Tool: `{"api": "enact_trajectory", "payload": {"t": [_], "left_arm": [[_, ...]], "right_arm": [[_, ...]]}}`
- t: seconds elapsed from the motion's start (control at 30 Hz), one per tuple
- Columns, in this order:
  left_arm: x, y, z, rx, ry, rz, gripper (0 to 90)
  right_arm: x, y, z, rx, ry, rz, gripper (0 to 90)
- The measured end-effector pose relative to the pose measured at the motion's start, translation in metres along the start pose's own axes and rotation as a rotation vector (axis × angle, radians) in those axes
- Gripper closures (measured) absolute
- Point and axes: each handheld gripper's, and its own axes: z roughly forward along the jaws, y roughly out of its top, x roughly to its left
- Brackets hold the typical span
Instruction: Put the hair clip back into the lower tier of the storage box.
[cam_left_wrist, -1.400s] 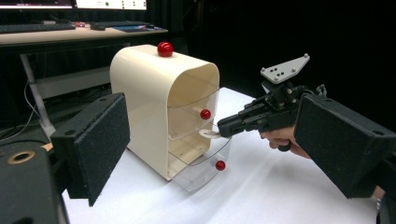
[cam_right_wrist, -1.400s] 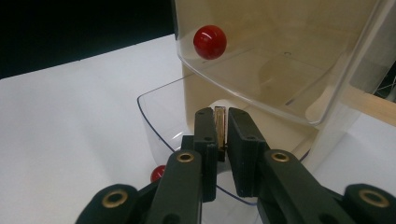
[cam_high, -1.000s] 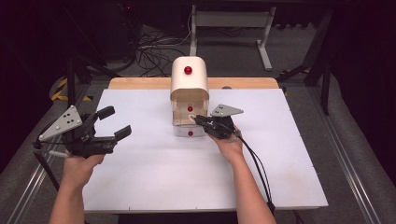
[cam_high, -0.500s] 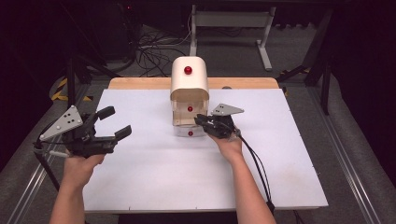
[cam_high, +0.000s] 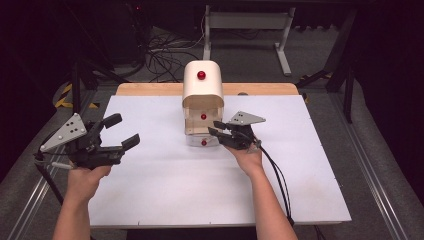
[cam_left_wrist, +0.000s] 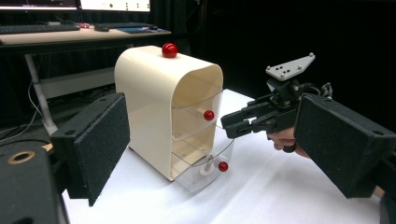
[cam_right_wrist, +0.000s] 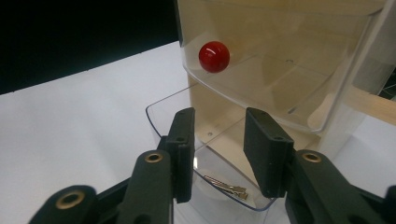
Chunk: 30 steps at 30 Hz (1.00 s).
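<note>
Right gripper view: hair clip (cam_right_wrist: 225, 186) lies below the right gripper (cam_right_wrist: 218, 154).

Right gripper (cam_high: 216, 128) edged slightly toward drawer unit (cam_high: 202, 102), seemingly.

Black grippers (cam_high: 120, 135), grey plates, bare forearms

Cream cabinet (cam_high: 202, 92) with a rounded top bearing a red knob (cam_high: 201, 75), standing upright just ahead of the right gripper's (cam_high: 218, 131) parted jaws. It holds two clear plastic drawers, each with a red knob. The upper drawer (cam_right_wrist: 275, 79) sits above the jaws, pushed in. The lower drawer (cam_right_wrist: 212, 161) is pulled out, its open top directly beneath and between the jaw tips. A metal hair clip (cam_right_wrist: 225, 186) lies flat on the lower drawer's floor, below the gap between the jaws.
</note>
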Motion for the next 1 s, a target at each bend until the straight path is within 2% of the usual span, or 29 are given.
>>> {"api": "enact_trajectory", "payload": {"t": [0.43, 0.73, 1.0], "left_arm": [[0.000, -0.002, 0.003, 0.013, 0.005, 0.003, 11.0], [-0.001, -0.003, 0.004, 0.016, 0.007, 0.002, 10.7], [-0.001, -0.003, 0.005, 0.021, 0.009, 0.005, 10.6]], "right_arm": [[-0.005, 0.000, -0.020, -0.075, -0.015, 0.051, 49.4], [-0.004, 0.004, -0.033, -0.108, -0.011, 0.040, 42.3], [-0.002, 0.008, -0.044, -0.134, 0.015, 0.034, 32.9]]}}
